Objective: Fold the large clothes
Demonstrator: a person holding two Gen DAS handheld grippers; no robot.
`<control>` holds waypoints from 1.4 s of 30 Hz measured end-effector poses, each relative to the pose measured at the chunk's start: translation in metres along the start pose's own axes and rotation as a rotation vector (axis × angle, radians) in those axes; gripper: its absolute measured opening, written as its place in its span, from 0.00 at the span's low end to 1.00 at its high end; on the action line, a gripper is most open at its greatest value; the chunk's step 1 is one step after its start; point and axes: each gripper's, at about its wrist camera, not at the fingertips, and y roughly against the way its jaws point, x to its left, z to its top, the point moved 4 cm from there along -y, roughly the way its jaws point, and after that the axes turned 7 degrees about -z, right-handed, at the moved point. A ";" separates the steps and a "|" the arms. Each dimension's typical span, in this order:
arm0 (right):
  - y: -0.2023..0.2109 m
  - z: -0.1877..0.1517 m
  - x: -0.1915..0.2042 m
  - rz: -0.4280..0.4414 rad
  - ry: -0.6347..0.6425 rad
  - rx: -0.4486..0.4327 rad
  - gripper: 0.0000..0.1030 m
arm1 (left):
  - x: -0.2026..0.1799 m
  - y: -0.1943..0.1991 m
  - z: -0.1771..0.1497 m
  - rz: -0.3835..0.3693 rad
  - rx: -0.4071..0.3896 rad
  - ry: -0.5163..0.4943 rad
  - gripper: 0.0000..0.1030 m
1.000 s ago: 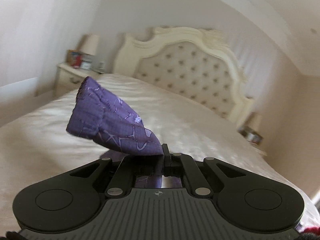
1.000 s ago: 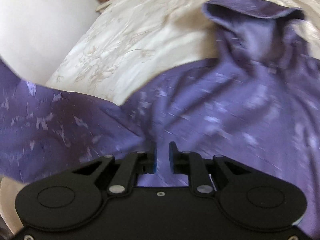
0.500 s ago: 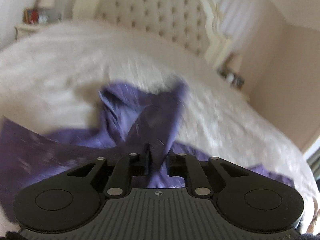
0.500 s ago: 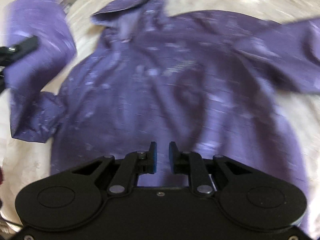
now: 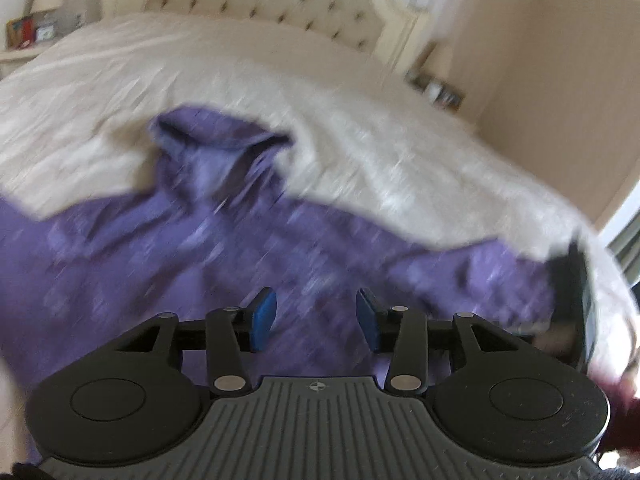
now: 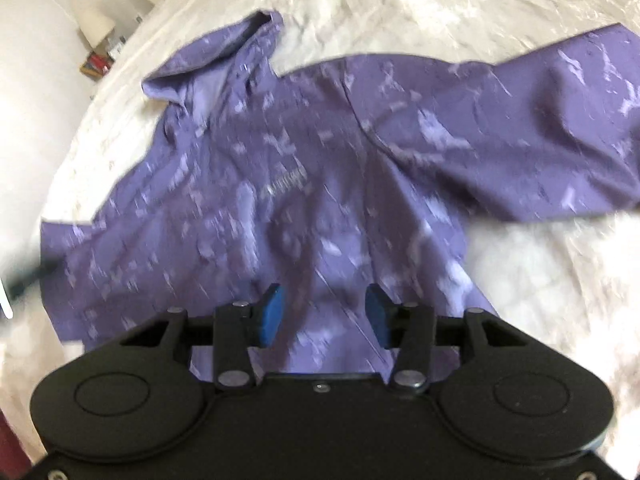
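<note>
**Hoodie flat on bed, both grippers letting go**

Purple hoodie (image 6: 304,184) lies spread front-up on the cream bedspread (image 6: 500,8), hood (image 6: 216,64) toward the tufted headboard (image 5: 280,4), one sleeve (image 6: 540,120) stretched sideways. Left gripper (image 5: 316,314) above hoodie body: jaws opening, nothing pinched. Right gripper (image 6: 325,314) above the hoodie's lower body: jaws opening, pads clear of cloth.

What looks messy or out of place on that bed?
Only the purple hoodie: it lies spread but rumpled on the cream bedspread, hood flopped sideways. No spills or damage visible.
</note>
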 end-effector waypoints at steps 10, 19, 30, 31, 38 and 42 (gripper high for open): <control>-0.061 0.027 0.059 0.051 0.140 0.043 0.63 | 0.105 0.009 -0.062 0.286 0.168 0.104 0.41; -0.046 0.040 0.098 0.126 0.316 0.011 0.19 | 0.124 0.011 -0.065 0.332 0.171 0.127 0.42; -0.016 0.076 0.018 -0.129 0.157 -0.084 0.21 | 0.130 0.032 -0.040 0.401 0.059 0.106 0.42; -0.017 0.076 0.018 -0.127 0.151 -0.079 0.21 | 0.134 0.032 -0.035 0.414 0.048 0.111 0.42; -0.019 0.069 0.024 -0.126 0.173 -0.070 0.23 | 0.163 0.019 0.003 0.553 -0.023 0.124 0.42; -0.018 0.068 0.024 -0.124 0.186 -0.058 0.27 | 0.190 -0.005 -0.005 0.629 0.135 0.132 0.43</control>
